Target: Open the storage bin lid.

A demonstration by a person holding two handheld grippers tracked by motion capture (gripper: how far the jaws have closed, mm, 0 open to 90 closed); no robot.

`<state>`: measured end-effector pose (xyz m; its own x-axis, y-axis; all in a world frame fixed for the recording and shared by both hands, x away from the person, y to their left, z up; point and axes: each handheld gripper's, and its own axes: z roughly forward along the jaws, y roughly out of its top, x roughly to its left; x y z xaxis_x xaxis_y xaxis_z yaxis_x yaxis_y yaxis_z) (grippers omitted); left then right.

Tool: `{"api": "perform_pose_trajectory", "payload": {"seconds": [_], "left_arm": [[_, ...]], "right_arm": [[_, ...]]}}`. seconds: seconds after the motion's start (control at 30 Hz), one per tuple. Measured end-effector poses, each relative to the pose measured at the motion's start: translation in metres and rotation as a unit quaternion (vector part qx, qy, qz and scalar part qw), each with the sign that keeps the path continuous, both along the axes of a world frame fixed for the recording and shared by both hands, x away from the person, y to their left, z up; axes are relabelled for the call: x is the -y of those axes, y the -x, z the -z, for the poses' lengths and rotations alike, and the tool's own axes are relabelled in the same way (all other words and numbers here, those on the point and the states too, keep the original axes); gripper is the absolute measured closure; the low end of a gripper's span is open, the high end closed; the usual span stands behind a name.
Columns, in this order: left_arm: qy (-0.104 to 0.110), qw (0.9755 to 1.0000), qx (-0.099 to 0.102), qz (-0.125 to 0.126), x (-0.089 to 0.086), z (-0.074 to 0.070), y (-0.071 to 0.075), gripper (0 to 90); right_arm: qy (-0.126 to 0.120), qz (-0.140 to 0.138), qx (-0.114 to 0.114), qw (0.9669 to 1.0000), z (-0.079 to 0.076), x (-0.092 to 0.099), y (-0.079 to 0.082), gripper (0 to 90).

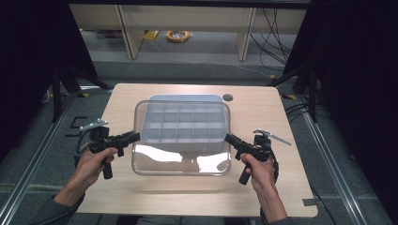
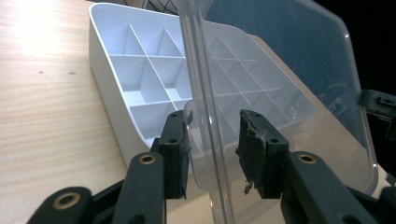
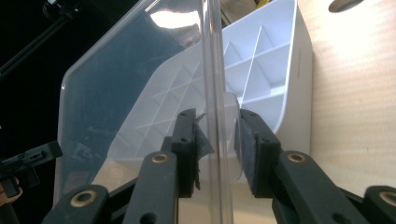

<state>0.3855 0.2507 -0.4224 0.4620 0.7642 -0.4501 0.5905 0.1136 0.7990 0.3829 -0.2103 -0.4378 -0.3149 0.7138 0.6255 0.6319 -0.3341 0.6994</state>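
Note:
A clear plastic lid hangs tilted over a white box with many small compartments at the table's middle. My left gripper is shut on the lid's left edge, and my right gripper is shut on its right edge. In the left gripper view the lid's rim and a small tab run between the jaws of the left gripper, with the box behind. In the right gripper view the right gripper clamps the lid at its rim, in front of the box.
The box stands on a light wooden table with a round hole near its far right corner. Bare wood lies on both sides and in front of the box. Beyond the table are shelf legs, cables and an orange coil on the floor.

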Motion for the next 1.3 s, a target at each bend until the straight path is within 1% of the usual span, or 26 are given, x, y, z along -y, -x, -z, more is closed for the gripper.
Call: {"api": "perform_pose_trajectory", "payload": {"seconds": [0.03, 0.07, 0.13, 0.2, 0.23, 0.27, 0.3, 0.33, 0.4, 0.43, 0.47, 0.5, 0.53, 0.57, 0.63, 0.87, 0.9, 0.93, 0.97, 1.1, 1.13, 1.17, 1.2, 1.23, 1.27, 1.3], "left_arm": [[0.001, 1.0, -0.001, 0.0, 0.0, 0.001, 0.003, 62.3], [0.001, 1.0, -0.001, 0.003, -0.001, 0.002, 0.006, 62.4], [0.0, 1.0, 0.002, 0.005, -0.002, 0.003, 0.011, 62.5], [0.0, 1.0, 0.005, 0.005, -0.001, 0.007, 0.015, 62.4], [0.0, 1.0, 0.001, 0.007, -0.002, 0.01, 0.018, 62.1], [0.0, 1.0, 0.001, 0.007, -0.002, 0.01, 0.018, 62.2], [-0.001, 1.0, -0.002, 0.007, -0.002, 0.012, 0.02, 62.2], [-0.002, 1.0, -0.002, 0.009, -0.003, 0.013, 0.021, 62.2], [-0.003, 0.9999, -0.006, 0.01, -0.003, 0.016, 0.024, 62.1], [-0.001, 0.9999, -0.006, 0.011, -0.003, 0.018, 0.026, 62.1], [-0.002, 0.9999, -0.009, 0.012, -0.003, 0.019, 0.028, 62.0], [0.0, 0.9999, -0.009, 0.013, -0.002, 0.02, 0.03, 61.9], [0.0, 0.9998, -0.011, 0.014, -0.002, 0.021, 0.032, 61.8], [0.003, 0.9998, -0.01, 0.017, -0.002, 0.023, 0.034, 61.6], [0.004, 0.9998, -0.011, 0.017, 0.0, 0.025, 0.039, 61.4], [0.003, 0.9994, -0.018, 0.03, 0.001, 0.03, 0.047, 61.4], [0.006, 0.9994, -0.019, 0.028, 0.002, 0.031, 0.049, 61.4], [0.005, 0.9993, -0.02, 0.03, 0.002, 0.031, 0.05, 61.4], [0.009, 0.9993, -0.018, 0.033, 0.002, 0.032, 0.051, 61.4], [0.0, 0.9992, -0.02, 0.034, 0.003, 0.034, 0.059, 61.4], [0.001, 0.9991, -0.021, 0.037, 0.003, 0.035, 0.061, 61.4], [0.001, 0.9991, -0.021, 0.037, 0.003, 0.035, 0.061, 61.4], [0.004, 0.9991, -0.019, 0.037, 0.004, 0.036, 0.062, 61.4], [0.0, 0.9989, -0.023, 0.041, 0.003, 0.037, 0.064, 61.4], [0.001, 0.9988, -0.024, 0.042, 0.003, 0.037, 0.065, 61.4], [0.002, 0.9988, -0.026, 0.041, 0.004, 0.038, 0.066, 61.1]], "right_arm": [[0.001, -0.003, 0.007, 1.0, 0.004, 0.001, 0.001, 70.0], [-0.004, -0.001, -0.001, 1.0, 0.004, 0.0, 0.005, 70.0], [-0.003, -0.004, 0.003, 1.0, 0.011, 0.001, 0.009, 69.8], [-0.002, -0.002, -0.007, 1.0, 0.013, 0.001, 0.013, 69.7], [-0.019, 0.0, -0.023, 0.9996, 0.013, -0.002, 0.017, 69.7], [-0.019, 0.0, -0.023, 0.9996, 0.013, -0.002, 0.017, 69.7], [-0.001, 0.0, -0.007, 1.0, 0.015, -0.001, 0.016, 69.6], [-0.01, -0.008, -0.005, 0.9999, 0.015, 0.0, 0.019, 69.7], [0.002, -0.004, -0.006, 1.0, 0.018, 0.0, 0.02, 69.5], [-0.004, 0.0, -0.017, 0.9999, 0.017, -0.002, 0.023, 69.4], [0.003, -0.004, -0.012, 0.9999, 0.019, 0.0, 0.023, 69.5], [0.002, -0.005, -0.011, 0.9999, 0.02, 0.0, 0.025, 69.4], [-0.01, -0.001, -0.026, 0.9996, 0.02, -0.001, 0.027, 69.5], [0.0, -0.004, -0.016, 0.9999, 0.022, 0.0, 0.028, 69.4], [-0.002, -0.007, -0.012, 0.9999, 0.025, 0.002, 0.033, 69.3], [0.006, -0.002, -0.02, 0.9998, 0.03, 0.005, 0.046, 69.1], [-0.004, -0.004, -0.028, 0.9996, 0.03, 0.005, 0.046, 69.1], [0.002, -0.004, -0.025, 0.9997, 0.032, 0.006, 0.048, 68.9], [-0.012, -0.001, -0.041, 0.9991, 0.032, 0.005, 0.051, 68.8], [-0.011, -0.002, -0.044, 0.999, 0.034, 0.005, 0.056, 68.5], [-0.002, -0.003, -0.034, 0.9994, 0.036, 0.006, 0.055, 68.4], [-0.002, -0.003, -0.034, 0.9994, 0.036, 0.006, 0.055, 68.4], [0.011, -0.002, -0.027, 0.9996, 0.037, 0.007, 0.056, 68.2], [0.007, -0.005, -0.029, 0.9996, 0.037, 0.007, 0.058, 68.1], [-0.003, 0.007, -0.049, 0.9988, 0.036, 0.005, 0.061, 68.1], [0.007, -0.008, -0.026, 0.9996, 0.039, 0.008, 0.061, 68.1]]}}
